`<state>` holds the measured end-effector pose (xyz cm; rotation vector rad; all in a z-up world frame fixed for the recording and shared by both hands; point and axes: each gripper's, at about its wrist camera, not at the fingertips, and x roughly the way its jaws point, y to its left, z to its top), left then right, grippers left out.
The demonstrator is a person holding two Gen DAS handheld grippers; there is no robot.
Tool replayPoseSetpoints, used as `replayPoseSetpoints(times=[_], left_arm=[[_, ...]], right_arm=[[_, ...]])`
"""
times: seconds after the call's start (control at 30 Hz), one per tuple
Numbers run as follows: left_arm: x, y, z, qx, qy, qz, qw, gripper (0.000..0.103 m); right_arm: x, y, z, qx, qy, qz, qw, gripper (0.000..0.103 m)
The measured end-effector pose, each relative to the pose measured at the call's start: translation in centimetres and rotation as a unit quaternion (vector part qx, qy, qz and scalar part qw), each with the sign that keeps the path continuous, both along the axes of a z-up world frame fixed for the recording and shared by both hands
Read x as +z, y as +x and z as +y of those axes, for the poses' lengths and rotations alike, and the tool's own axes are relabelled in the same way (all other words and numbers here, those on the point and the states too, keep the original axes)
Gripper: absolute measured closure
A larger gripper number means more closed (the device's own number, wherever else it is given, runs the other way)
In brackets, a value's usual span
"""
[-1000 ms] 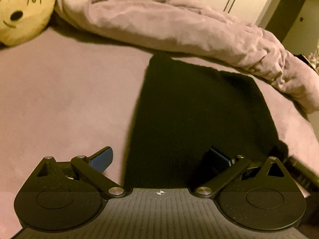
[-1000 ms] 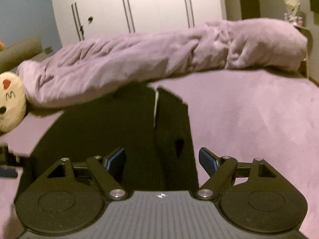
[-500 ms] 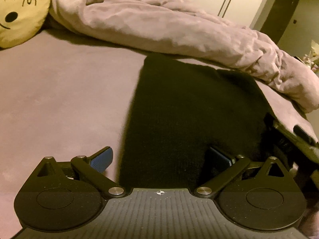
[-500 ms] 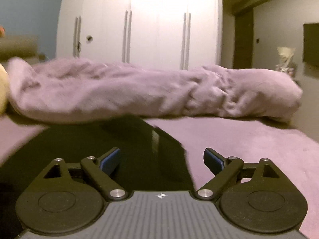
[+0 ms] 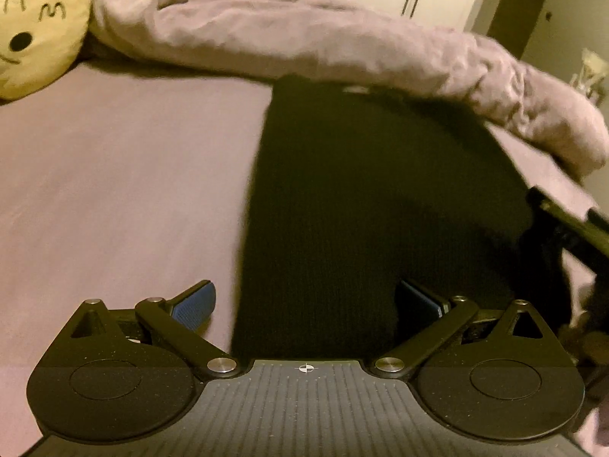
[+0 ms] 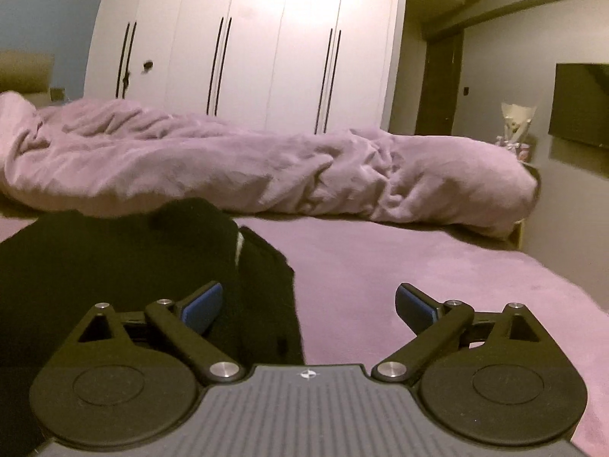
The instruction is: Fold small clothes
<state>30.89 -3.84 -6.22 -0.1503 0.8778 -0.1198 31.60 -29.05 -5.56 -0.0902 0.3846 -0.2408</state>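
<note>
Right hand-held gripper [image 6: 309, 304] opening, black garment [image 6: 114, 266] under left finger

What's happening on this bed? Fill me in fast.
A person holds a two-finger gripper in each hand over a black garment spread on the purple bedsheet. The left gripper is open over the garment's near left edge, gripping nothing. The right gripper is opening over the right edge, the cloth lying under it, not pinched. A rumpled blanket lies behind, and a yellow face pillow sits at the far left.
</note>
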Motion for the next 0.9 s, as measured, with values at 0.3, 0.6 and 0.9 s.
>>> replayPoseSetpoints(times=[0.3,0.6,0.9], left_arm=[[2.0,-9.9,0.1,-0.018,0.042,0.029,0.9985,0.0],[3.4,-13.4,0.6,-0.014,0.071,0.05,0.9961,0.0],[4.8,-14.8,0.8,-0.001,0.092,0.038,0.995,0.0]], right_arm=[[3.5,-15.0,2.0,0.059,0.089,0.123,0.987,0.004],[3.5,-20.2,3.6,0.04,0.155,0.192,0.968,0.004],[5.8,-18.9,7.0,0.062,0.068,0.195,0.977,0.004]])
